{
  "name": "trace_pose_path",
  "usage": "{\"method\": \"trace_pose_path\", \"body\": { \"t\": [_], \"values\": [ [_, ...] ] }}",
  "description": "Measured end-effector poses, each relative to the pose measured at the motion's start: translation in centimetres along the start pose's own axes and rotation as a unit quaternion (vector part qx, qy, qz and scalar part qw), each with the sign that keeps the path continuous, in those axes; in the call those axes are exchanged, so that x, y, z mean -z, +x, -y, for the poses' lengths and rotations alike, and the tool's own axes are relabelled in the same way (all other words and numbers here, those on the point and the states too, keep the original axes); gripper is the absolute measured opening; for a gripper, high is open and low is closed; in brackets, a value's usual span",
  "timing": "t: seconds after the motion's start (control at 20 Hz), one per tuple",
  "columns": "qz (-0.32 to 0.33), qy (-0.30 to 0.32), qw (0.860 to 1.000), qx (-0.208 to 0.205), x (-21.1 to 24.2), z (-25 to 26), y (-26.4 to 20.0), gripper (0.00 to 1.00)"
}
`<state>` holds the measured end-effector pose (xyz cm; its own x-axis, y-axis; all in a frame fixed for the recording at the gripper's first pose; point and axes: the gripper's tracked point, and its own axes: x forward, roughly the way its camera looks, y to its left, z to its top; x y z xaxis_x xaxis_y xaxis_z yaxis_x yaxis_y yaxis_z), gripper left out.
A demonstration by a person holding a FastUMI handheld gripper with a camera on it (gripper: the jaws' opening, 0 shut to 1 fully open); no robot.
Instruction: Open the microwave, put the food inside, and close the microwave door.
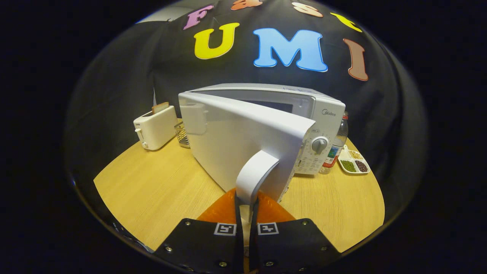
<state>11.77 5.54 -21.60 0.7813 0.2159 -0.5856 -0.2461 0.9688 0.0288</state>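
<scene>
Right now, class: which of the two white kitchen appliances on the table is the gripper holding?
The microwave: the gripper is clamped on its door handle. The toaster stands apart.

The brand "Midea" stands on the microwave (323, 110), on its front panel above the dial (319, 145). Small print lies below the dial, too small to read. The bottle (336, 146) on the right carries a label, also not readable. The gripper (246, 207) clamps the door handle (255, 175).
</scene>
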Motion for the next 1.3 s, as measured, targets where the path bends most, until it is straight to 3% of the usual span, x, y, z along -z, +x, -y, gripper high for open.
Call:
{"method": "trace_pose_path", "body": {
  "t": [0.5, 0.7, 1.05, 1.2, 1.3],
  "values": [
    [0.0, -0.019, 0.998, -0.054, 2.0, -8.7, -2.9, 0.11],
    [0.012, -0.051, 0.997, -0.06, 2.3, -11.5, -3.9, 0.13],
    [0.021, -0.044, 0.997, -0.062, 2.9, -15.5, -5.3, 0.13],
    [0.03, -0.05, 0.995, -0.078, 3.1, -17.6, -5.8, 0.22],
    [0.03, -0.05, 0.995, -0.085, 3.3, -18.7, -5.9, 0.22]
  ]
}}
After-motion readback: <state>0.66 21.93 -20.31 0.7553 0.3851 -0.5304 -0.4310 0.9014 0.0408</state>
